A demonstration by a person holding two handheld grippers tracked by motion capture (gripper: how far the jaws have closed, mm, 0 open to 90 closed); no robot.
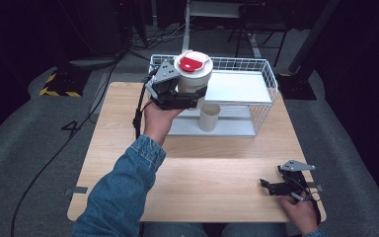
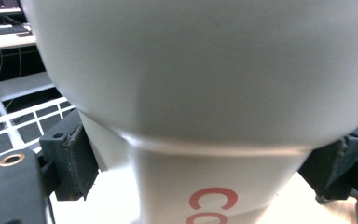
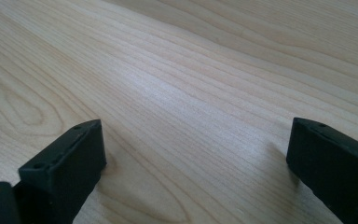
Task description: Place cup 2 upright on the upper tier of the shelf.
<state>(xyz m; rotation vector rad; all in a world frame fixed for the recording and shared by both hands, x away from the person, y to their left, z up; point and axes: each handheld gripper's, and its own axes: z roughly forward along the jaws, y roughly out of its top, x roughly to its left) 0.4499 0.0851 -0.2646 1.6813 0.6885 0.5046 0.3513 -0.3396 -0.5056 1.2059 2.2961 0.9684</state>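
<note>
White cup [image 1: 194, 74] with a white lid and red tab, held aloft over the front left corner of the wire basket [image 1: 266, 74], clear of the table [image 1: 202, 177]. Long axis roughly upright, lid up, tipped slightly; narrower base pointing down toward a second, beige cup [image 1: 209, 117] standing open-mouthed in the basket just below and to the right. Clamped about its lower body by the left gripper [image 1: 190, 96], jaws pinching the cup wall from either side. Left hand [image 1: 159, 120] under the gripper, wrist raised, denim sleeve [image 1: 123, 192] reaching forward from the bottom edge.

Up close in the left gripper view: the cup [image 2: 205, 93] bulging wide above a step, narrower below, red lettering near the base, one dark pad [image 2: 77, 161] pressed on each flank, basket wire [image 2: 18, 123] behind on the left. Lid and red tab seen from the high view instead.

Right gripper [image 1: 271, 186] low at the near right corner of the table, right hand [image 1: 301, 212] behind it, pointing left. In the right gripper view: jaws spread wide, nothing between them, bare wood grain [image 3: 191, 93] beneath.
</note>
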